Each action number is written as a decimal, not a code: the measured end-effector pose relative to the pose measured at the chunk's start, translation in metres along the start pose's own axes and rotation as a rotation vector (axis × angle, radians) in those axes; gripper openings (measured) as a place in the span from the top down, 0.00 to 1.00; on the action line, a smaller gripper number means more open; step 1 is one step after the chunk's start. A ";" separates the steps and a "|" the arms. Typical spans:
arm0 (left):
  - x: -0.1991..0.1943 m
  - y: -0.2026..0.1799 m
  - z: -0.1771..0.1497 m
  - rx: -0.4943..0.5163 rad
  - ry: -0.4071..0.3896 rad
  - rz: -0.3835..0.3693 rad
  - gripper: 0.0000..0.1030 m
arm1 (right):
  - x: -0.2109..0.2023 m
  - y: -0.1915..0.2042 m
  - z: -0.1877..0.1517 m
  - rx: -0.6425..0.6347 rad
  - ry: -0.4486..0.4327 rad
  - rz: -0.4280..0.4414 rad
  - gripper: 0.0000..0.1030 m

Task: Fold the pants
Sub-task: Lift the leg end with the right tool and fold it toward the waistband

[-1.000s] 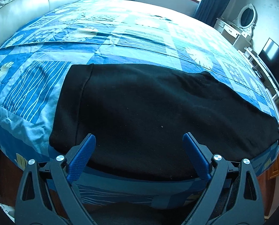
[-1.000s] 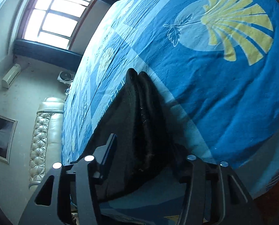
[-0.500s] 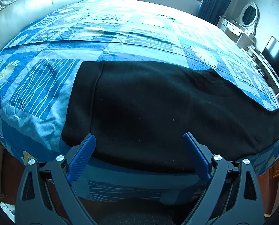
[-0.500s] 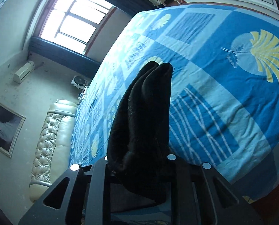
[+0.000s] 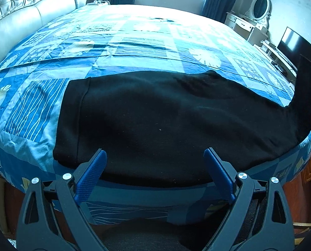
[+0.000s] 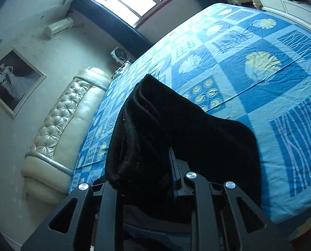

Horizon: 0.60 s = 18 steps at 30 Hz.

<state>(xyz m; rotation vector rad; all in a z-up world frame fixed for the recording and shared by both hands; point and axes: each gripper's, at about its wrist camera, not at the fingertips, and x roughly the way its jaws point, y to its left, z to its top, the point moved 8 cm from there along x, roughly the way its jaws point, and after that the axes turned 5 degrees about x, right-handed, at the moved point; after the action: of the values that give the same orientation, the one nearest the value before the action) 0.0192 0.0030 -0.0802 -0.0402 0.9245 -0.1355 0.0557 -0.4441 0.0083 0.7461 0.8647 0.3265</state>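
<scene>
Black pants [image 5: 155, 108] lie sideways across the near part of the bed [image 5: 134, 48], waistband [image 5: 71, 121] to the left. My left gripper [image 5: 155, 151] hovers open over the pants' near edge, nothing between its blue pads [image 5: 92, 167]. At the far right the leg end [image 5: 308, 79] is lifted off the bed. In the right wrist view my right gripper [image 6: 147, 163] is shut on that bunched leg end [image 6: 186, 129], which drapes over the fingers and hides the left one.
The blue patterned bedspread [image 6: 249, 48] covers the bed. A padded cream headboard [image 5: 30, 16] runs along the left. A dresser with an oval mirror [image 5: 257, 8] and a TV [image 5: 293, 46] stand at the right. The bed's near edge [image 5: 145, 196] drops off just below my left gripper.
My right gripper closed on the leg ends and raised them off the bed, rolling as it went. In the left view the right end of the pants now stands up; the left gripper shifted slightly.
</scene>
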 end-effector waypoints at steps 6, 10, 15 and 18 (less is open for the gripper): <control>-0.004 -0.008 0.002 -0.001 -0.009 -0.018 0.09 | 0.058 0.028 -0.049 -0.090 0.091 -0.065 0.80; -0.005 -0.015 0.002 0.031 -0.020 -0.014 0.09 | 0.090 0.036 -0.081 -0.181 0.137 -0.163 0.80; -0.005 -0.020 0.002 0.034 -0.018 -0.021 0.09 | 0.114 0.039 -0.106 -0.277 0.158 -0.260 0.80; -0.006 -0.021 0.002 0.035 -0.018 -0.026 0.09 | 0.126 0.040 -0.119 -0.329 0.173 -0.304 0.80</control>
<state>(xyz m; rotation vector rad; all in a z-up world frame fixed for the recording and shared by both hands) 0.0151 -0.0174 -0.0728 -0.0211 0.9033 -0.1750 0.0419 -0.2932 -0.0849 0.2773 1.0416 0.2551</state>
